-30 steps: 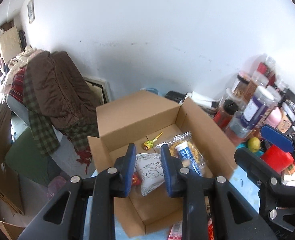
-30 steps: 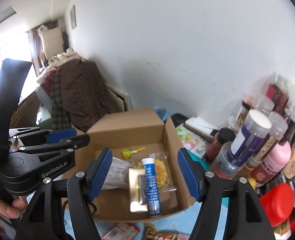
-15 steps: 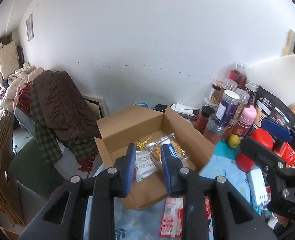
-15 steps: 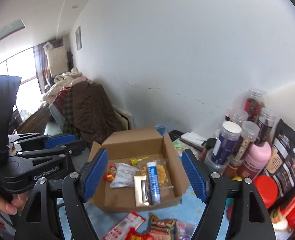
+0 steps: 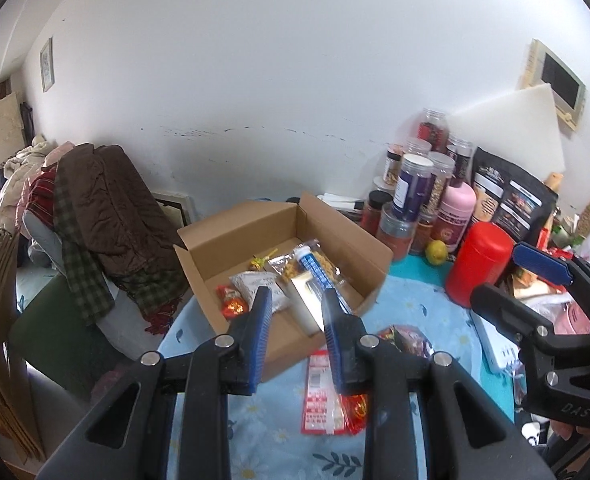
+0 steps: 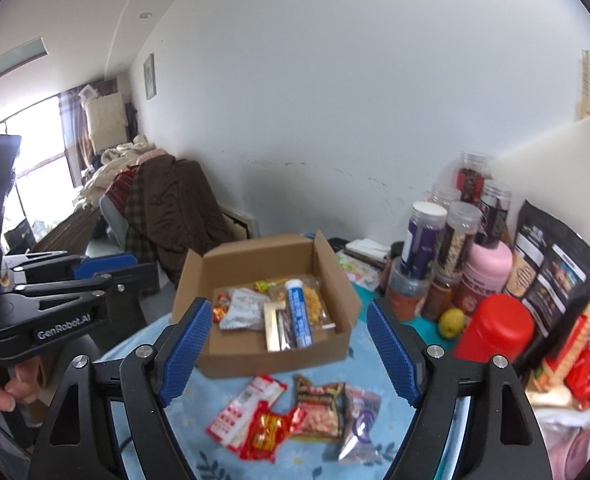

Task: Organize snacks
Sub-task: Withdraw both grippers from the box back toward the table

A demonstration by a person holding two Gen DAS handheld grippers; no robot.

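Right tongs [image 6: 289, 354] hanging wide open, empty, above loose snack packets [image 6: 295, 412] lying below them on the tabletop [image 6: 379, 364]; box [image 6: 275, 354] just beyond. Left tongs [image 5: 295, 334] narrowly parted, empty. Best dropping straight onto one packet, pinching its edge.

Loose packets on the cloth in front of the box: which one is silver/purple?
The rightmost packet, past the peanut bag. It is silvery with a purple print; the others, like the crumpled wrapper, are red or red-white.
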